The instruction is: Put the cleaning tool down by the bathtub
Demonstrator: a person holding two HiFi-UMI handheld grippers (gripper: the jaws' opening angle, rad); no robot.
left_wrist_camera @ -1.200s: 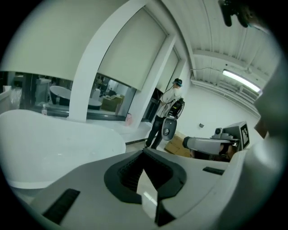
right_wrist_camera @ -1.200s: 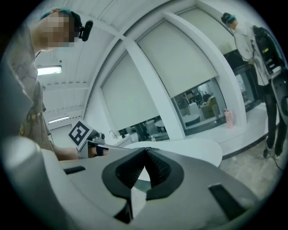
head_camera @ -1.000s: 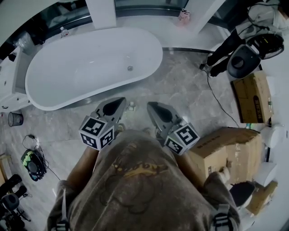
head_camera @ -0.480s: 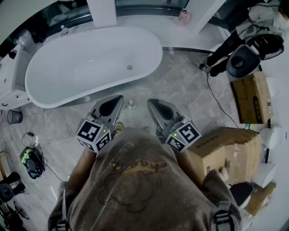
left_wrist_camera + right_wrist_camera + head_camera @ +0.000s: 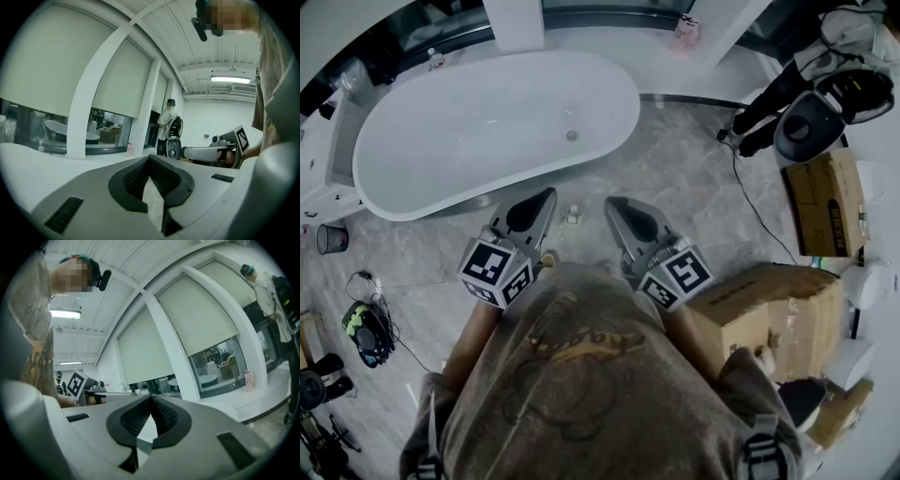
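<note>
The left gripper (image 5: 546, 197) and right gripper (image 5: 612, 204) were clamped shut, empty, just beside the bathtub's (image 5: 487, 131) near rim, over open floor (image 5: 675, 178).

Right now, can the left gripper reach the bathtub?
Probably yes: the left gripper, shut and empty, points toward the bathtub and nothing stands between them, though the person may need to step closer.

On my feed the bathtub (image 5: 487, 131) reads as smooth, glossy white. The floor (image 5: 675, 178) is grey veined stone with a soft sheen. The cardboard box (image 5: 769, 305) by the floor's right edge is matt brown. The left hand-held gripper (image 5: 546, 194) and right hand-held gripper (image 5: 612, 202) have matt grey plastic shells and ribbed black pads (image 5: 136, 180). The person's shirt (image 5: 581, 375) is printed cloth.
</note>
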